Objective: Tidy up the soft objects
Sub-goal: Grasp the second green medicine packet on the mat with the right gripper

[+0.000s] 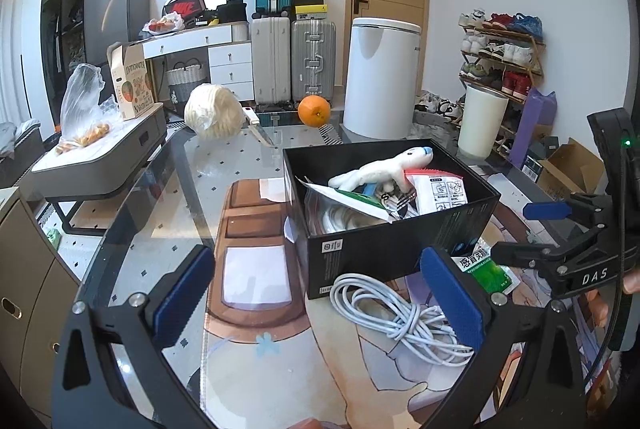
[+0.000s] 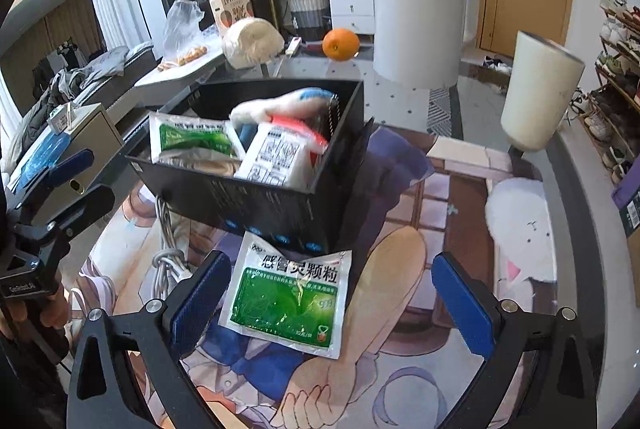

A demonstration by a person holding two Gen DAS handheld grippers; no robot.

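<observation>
A black box [image 1: 400, 245] [image 2: 256, 201] stands on the printed mat and holds a white plush toy [image 1: 384, 165] [image 2: 280, 105], a white packet [image 1: 440, 189] [image 2: 276, 157] and a green sachet [image 2: 192, 137]. Another green sachet [image 2: 288, 297] [image 1: 486, 269] lies on the mat in front of the box, between the open jaws of my right gripper [image 2: 332, 305]. A coiled white cable [image 1: 392, 313] [image 2: 164, 261] lies beside the box, between the open jaws of my left gripper [image 1: 320, 301]. Both grippers are empty. The right gripper shows in the left wrist view [image 1: 536, 229].
An orange [image 1: 314, 111] [image 2: 341, 45], a wrapped cabbage [image 1: 214, 111], a knife [image 1: 258, 127] and a bag of fruit [image 1: 82, 109] lie at the far side of the glass table. A white cup [image 2: 540, 93] and a white bin [image 1: 378, 77] stand to the right.
</observation>
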